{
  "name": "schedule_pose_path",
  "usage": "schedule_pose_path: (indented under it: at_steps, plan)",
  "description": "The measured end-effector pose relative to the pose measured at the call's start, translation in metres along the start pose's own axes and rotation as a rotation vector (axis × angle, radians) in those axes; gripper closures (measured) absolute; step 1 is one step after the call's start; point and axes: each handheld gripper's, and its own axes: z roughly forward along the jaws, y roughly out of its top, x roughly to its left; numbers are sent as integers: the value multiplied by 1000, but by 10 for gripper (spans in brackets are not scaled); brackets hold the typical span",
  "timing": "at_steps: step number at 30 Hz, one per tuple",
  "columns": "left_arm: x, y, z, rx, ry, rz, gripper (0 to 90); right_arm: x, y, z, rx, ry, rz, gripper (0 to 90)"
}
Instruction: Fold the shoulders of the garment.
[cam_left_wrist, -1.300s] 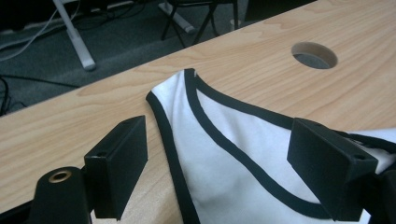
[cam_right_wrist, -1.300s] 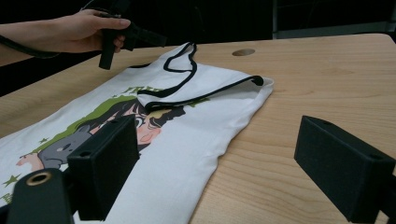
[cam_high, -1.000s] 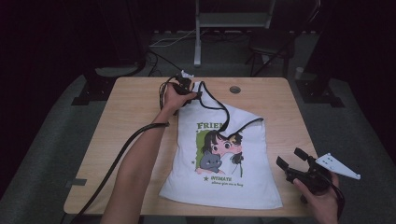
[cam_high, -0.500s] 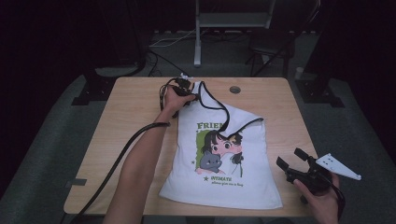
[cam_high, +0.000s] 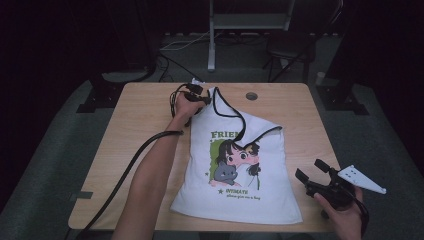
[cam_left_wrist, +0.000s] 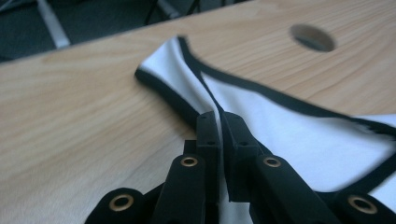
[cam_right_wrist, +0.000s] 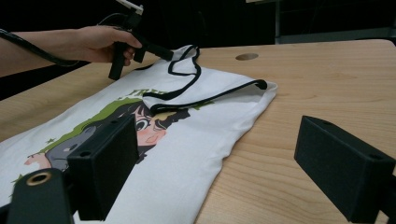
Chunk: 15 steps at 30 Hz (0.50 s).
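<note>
At the tabletop's (cam_high: 145, 130) 12 o'clock, the left gripper (cam_left_wrist: 219, 128) had just clamped the shirt's (cam_high: 235, 175) strap to lift it; the right gripper (cam_high: 314, 176), jaws apart, waited at 4 o'clock.

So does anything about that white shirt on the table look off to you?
Yes. The white sleeveless shirt with black trim is lopsided: its right shoulder strap is folded down over the printed front, while the left gripper, just closed, pinches the other strap at the far end.

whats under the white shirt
The shirt lies flat on the wooden table, which shows all around it. The part of the table beneath the cloth is covered, so anything there cannot be seen.
</note>
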Motion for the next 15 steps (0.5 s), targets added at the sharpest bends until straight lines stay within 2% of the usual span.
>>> schedule_pose_path:
  at_steps: [3, 4, 6, 9, 10, 12, 15]
  plan:
    - [-7, 7, -10, -35, -23, 36, 868, 0, 0, -1, -3, 2, 4, 132]
    - [-10, 12, -18, -50, -35, 62, 867, 1, 0, -1, -1, 3, 1, 132]
    - [-14, 14, -26, -56, -47, 90, 867, 1, 0, 0, -4, 5, -1, 132]
    - [-23, 15, -40, -90, -72, 118, 863, 2, 0, 0, -4, 9, -4, 132]
    - [-23, 15, -40, -90, -72, 118, 864, 2, 0, -1, -3, 10, -4, 132]
    - [-36, 9, -57, -110, -106, 165, 856, 3, 1, -1, -6, 11, -4, 132]
    - [-49, -4, -75, -126, -175, 186, 835, 3, 1, -2, -9, 10, -5, 132]
